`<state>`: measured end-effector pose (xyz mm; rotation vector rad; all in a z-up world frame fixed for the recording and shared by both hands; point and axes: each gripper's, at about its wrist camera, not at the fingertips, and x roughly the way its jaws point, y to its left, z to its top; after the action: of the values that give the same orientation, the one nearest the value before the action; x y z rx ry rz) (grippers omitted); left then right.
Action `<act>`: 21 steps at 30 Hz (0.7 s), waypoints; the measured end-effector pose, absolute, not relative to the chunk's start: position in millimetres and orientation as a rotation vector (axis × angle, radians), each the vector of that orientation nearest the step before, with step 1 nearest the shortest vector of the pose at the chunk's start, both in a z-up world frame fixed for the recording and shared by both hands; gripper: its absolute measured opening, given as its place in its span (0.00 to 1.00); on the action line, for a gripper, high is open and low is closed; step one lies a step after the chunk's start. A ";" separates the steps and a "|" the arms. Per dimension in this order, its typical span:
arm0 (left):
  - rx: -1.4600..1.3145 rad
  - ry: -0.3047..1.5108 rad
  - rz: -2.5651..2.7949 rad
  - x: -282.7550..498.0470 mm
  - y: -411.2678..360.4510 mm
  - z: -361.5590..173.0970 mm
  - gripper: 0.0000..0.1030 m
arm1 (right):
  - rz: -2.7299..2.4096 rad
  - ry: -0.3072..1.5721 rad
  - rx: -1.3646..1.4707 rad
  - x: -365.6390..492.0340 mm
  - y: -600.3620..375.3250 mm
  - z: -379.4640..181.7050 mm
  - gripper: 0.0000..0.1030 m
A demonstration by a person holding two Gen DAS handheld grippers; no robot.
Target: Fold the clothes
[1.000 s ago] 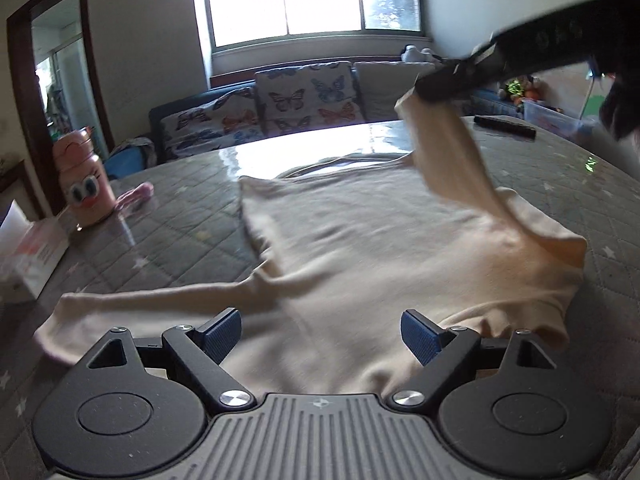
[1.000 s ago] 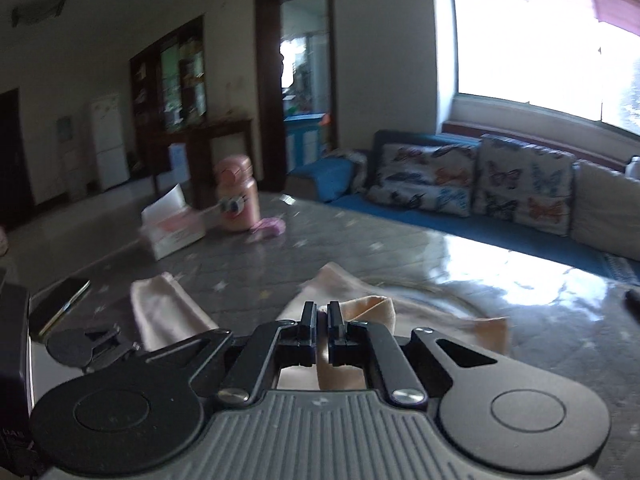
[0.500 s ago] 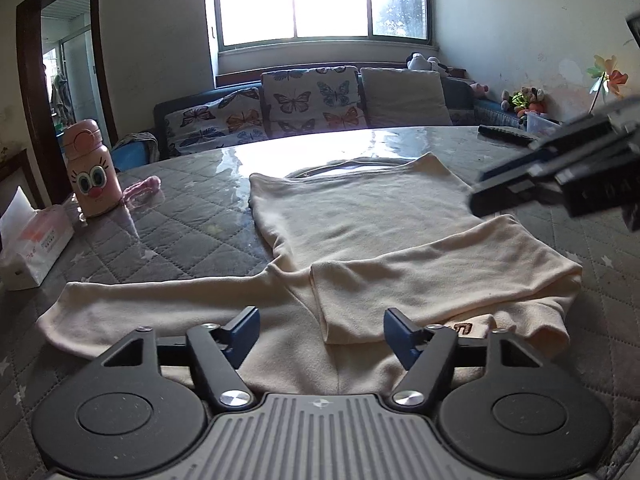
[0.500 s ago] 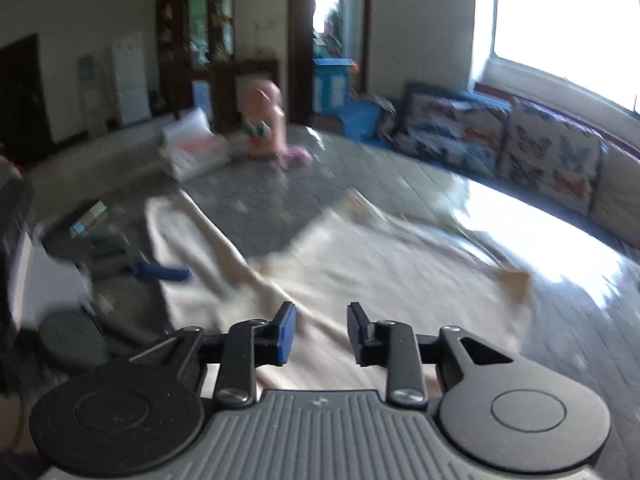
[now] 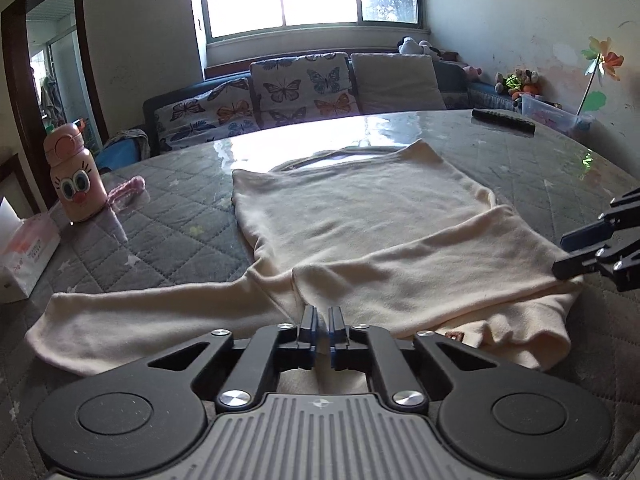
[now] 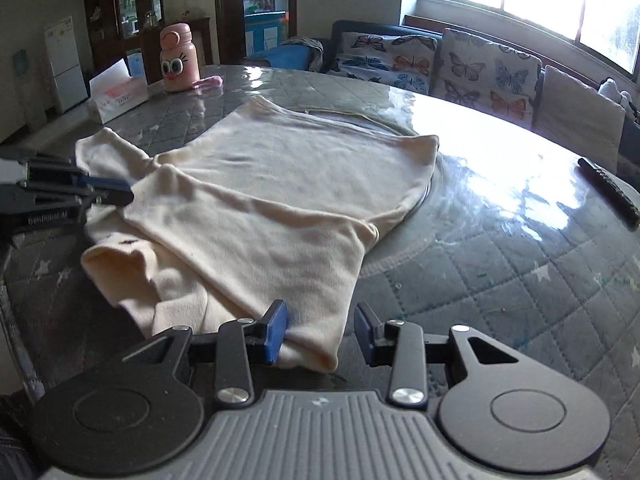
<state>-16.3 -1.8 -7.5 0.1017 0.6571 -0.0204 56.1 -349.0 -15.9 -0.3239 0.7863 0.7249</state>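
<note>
One cream shirt [image 5: 360, 216] lies pinched in the left hand-held gripper [image 5: 322, 330].

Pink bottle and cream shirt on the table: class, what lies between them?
In the left wrist view, only bare quilted table cover separates the pink bottle from the cream shirt; a pink strap trails beside the bottle.

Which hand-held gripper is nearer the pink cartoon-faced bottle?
Left. The left hand-held gripper pinches the cream shirt on the pink bottle's side; the right hand-held gripper waits at the far edge.
</note>
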 end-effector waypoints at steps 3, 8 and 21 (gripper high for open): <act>0.100 0.628 -0.036 -19.6 -5.0 4.4 0.02 | 0.703 0.800 -0.317 58.5 -352.6 -17.2 0.19; 0.143 0.673 -0.016 -19.8 -2.9 -1.5 0.04 | 0.699 0.811 -0.302 61.1 -359.0 -17.9 0.19; 0.113 0.651 -0.034 0.2 -3.9 -1.4 0.29 | 0.764 0.711 -0.272 99.5 -312.5 -2.3 0.23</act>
<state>0.2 -3.9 -1.4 0.1125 0.6514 -0.0340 99.5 -312.5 -2.3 -0.2724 0.7115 0.7640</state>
